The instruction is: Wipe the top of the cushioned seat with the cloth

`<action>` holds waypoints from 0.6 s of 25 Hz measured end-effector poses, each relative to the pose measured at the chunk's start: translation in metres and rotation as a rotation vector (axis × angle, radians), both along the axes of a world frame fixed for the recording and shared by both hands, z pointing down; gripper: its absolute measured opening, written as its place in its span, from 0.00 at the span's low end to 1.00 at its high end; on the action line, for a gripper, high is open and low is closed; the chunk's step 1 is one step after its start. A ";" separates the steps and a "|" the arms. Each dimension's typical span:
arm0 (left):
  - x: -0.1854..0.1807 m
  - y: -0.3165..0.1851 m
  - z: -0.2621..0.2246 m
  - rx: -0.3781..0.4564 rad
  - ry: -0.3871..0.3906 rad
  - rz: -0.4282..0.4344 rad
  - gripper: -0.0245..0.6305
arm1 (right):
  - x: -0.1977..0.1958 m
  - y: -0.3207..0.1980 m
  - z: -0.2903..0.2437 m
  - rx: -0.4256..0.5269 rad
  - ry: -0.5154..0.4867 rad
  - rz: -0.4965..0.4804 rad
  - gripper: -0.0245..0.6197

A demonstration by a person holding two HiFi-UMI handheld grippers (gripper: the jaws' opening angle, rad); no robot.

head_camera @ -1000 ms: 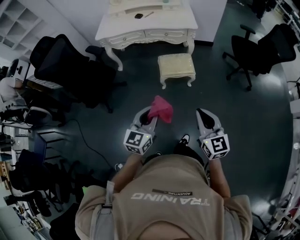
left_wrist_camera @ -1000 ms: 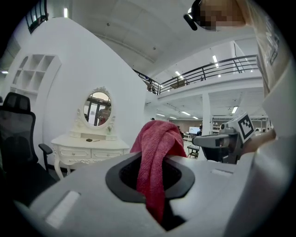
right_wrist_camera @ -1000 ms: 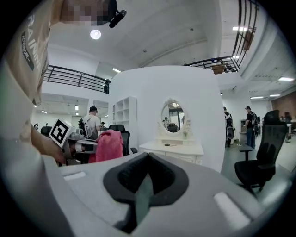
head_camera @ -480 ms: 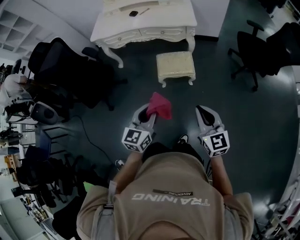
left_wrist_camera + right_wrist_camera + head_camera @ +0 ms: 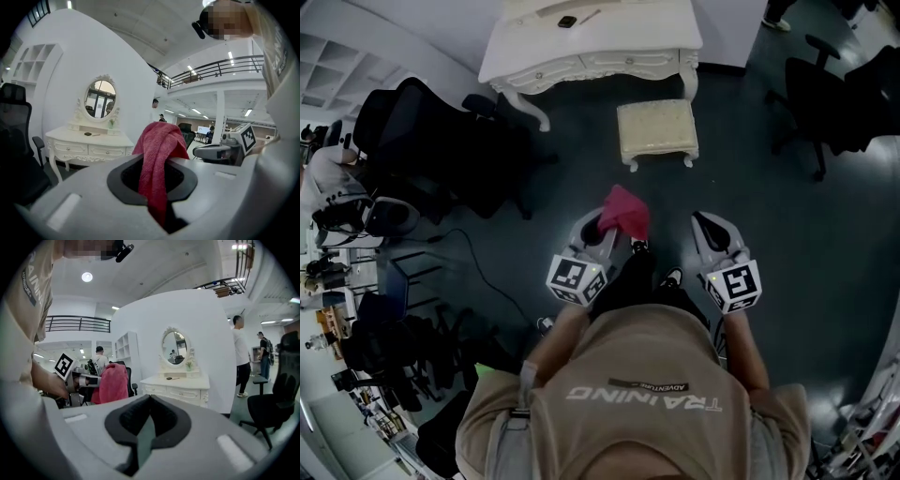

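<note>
From the head view, the left gripper (image 5: 602,232) carries a crumpled pink-red cloth (image 5: 624,212) over the dark floor, well short of the square cream cushioned seat (image 5: 655,129) on its curved legs. The right gripper (image 5: 712,230) is level beside it.

In the left gripper view, the jaws pinch the nubby terry cloth, which drapes in soft folds.

In the right gripper view, the jaws meet with nothing between them, and a carved white dressing table (image 5: 176,385) stands ahead.
</note>
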State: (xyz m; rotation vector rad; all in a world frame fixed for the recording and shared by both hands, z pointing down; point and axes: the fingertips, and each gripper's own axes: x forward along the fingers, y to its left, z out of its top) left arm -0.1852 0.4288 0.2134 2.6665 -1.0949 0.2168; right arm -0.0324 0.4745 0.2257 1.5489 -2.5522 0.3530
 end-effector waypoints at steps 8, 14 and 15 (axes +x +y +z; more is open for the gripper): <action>-0.014 -0.082 0.000 0.023 0.063 0.042 0.10 | -0.005 -0.065 -0.028 0.029 0.059 0.082 0.04; -0.020 -0.152 -0.018 0.035 0.100 0.083 0.10 | -0.017 -0.129 -0.058 0.065 0.126 0.100 0.04; -0.021 -0.163 -0.019 0.037 0.102 0.088 0.10 | -0.019 -0.138 -0.056 0.058 0.119 0.108 0.04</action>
